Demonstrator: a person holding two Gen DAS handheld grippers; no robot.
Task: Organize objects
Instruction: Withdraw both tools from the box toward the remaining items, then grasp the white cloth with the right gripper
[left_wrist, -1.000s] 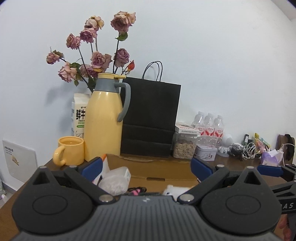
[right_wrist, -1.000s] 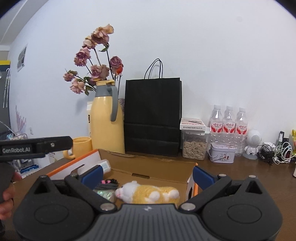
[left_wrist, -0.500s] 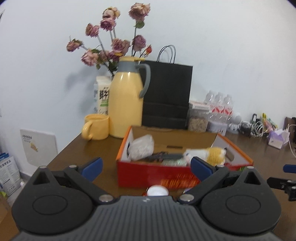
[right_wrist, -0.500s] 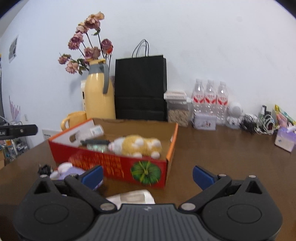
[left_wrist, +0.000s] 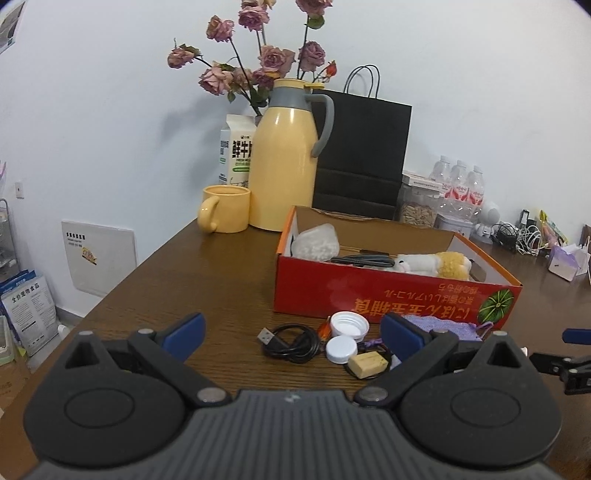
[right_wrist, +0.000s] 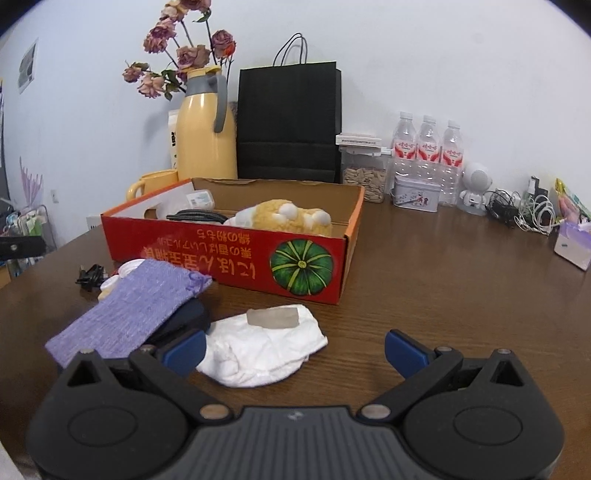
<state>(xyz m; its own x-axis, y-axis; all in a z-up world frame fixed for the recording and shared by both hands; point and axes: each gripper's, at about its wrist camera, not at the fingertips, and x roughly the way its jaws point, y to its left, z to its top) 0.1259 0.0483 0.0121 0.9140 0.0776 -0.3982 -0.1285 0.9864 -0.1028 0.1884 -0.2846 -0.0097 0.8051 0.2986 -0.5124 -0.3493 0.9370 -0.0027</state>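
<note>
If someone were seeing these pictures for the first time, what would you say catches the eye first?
Most likely the bright red cardboard box mid-table, with its green pumpkin print and a yellow plush toy lying inside. Behind it, by the wall, stands a tall yellow thermos jug with dried roses above it, beside a black paper bag. In front of the box lie loose items: a purple pouch and a white cloth.

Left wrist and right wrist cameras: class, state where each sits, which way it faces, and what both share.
Left wrist: on the left gripper, facing the cable and caps; its own open fingers show.
Right wrist: on the right gripper, facing the white cloth and purple pouch; open fingers show.
Shared: the red box, yellow jug, black bag.
</note>
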